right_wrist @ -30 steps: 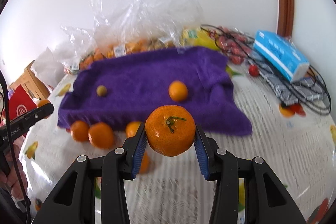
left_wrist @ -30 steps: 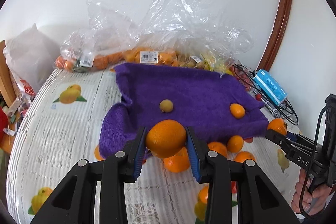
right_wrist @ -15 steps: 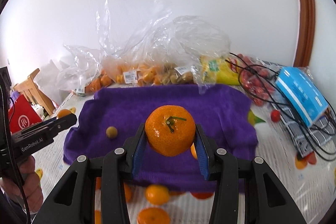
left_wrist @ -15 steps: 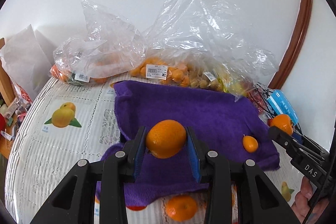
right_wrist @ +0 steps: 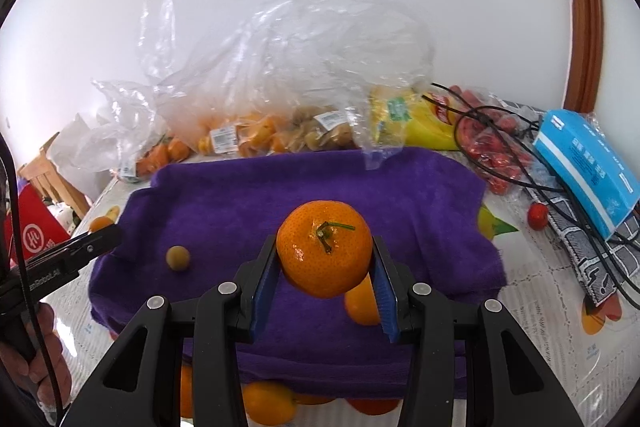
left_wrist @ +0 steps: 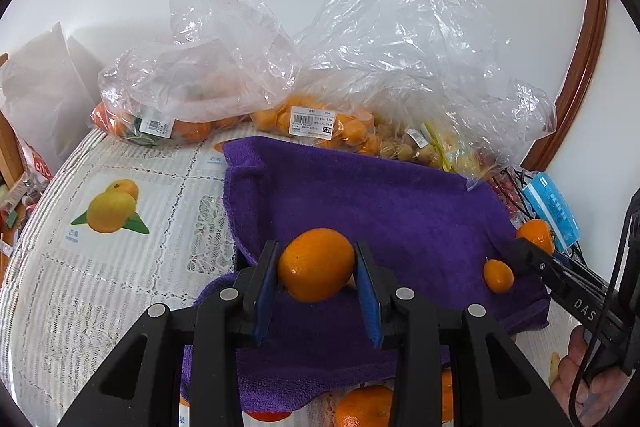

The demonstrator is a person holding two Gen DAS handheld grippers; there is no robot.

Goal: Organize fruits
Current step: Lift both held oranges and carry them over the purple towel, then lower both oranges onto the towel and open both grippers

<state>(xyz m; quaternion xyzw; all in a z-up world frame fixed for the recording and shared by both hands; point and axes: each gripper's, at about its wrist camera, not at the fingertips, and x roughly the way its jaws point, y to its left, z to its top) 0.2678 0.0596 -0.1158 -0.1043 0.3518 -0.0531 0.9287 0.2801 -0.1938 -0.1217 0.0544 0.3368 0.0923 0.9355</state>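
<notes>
My left gripper is shut on a smooth orange held above the near part of the purple towel. A small kumquat lies on the towel to the right. My right gripper is shut on a tangerine with its green stem facing up, over the towel. A small yellowish fruit rests on the towel at the left, and the kumquat lies just behind the right gripper's fingers. Each gripper shows at the edge of the other's view.
Clear plastic bags of fruit line the wall behind the towel. A blue tissue pack, black cables and bagged cherry tomatoes lie to the right. Loose tangerines sit on the tablecloth before the towel's near edge.
Both grippers have carried their fruit forward from the tablecloth to above the towel. The loose tangerines have slid down to the bottom edge of both views.
</notes>
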